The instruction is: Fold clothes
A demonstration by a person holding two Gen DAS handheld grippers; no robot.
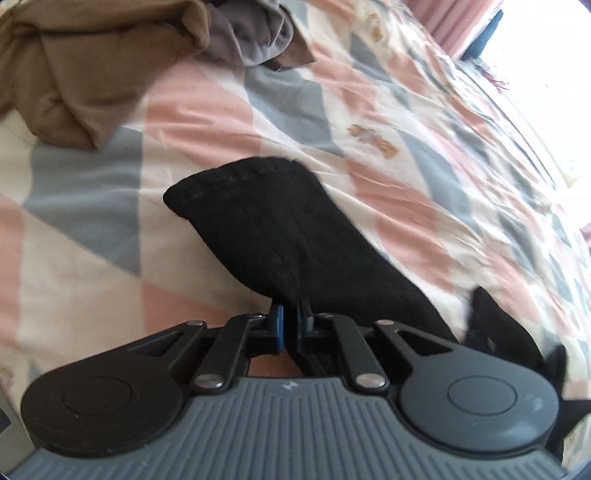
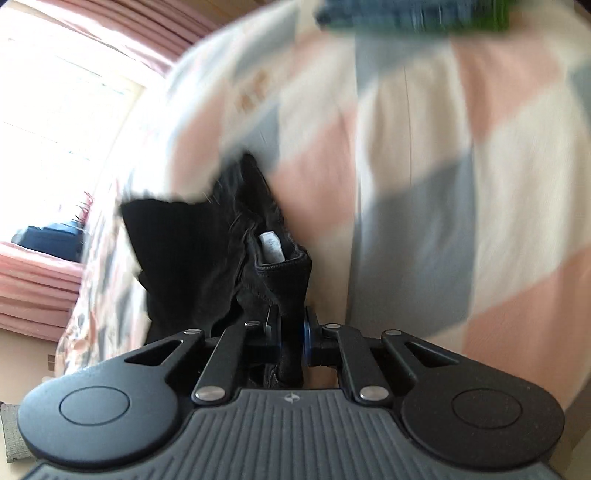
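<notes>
A black garment lies stretched over the patterned bedspread, its hemmed end pointing away from me. My left gripper is shut on its near edge, the cloth bunched between the blue pads. In the right wrist view the same black garment hangs crumpled, with a white label showing inside a hemmed opening. My right gripper is shut on a fold of that black cloth. The right wrist view is blurred.
A brown garment and a grey one lie heaped at the far left of the bed. Pink curtains and a bright window stand beyond the bed's edge. A dark blue and green item lies at the top.
</notes>
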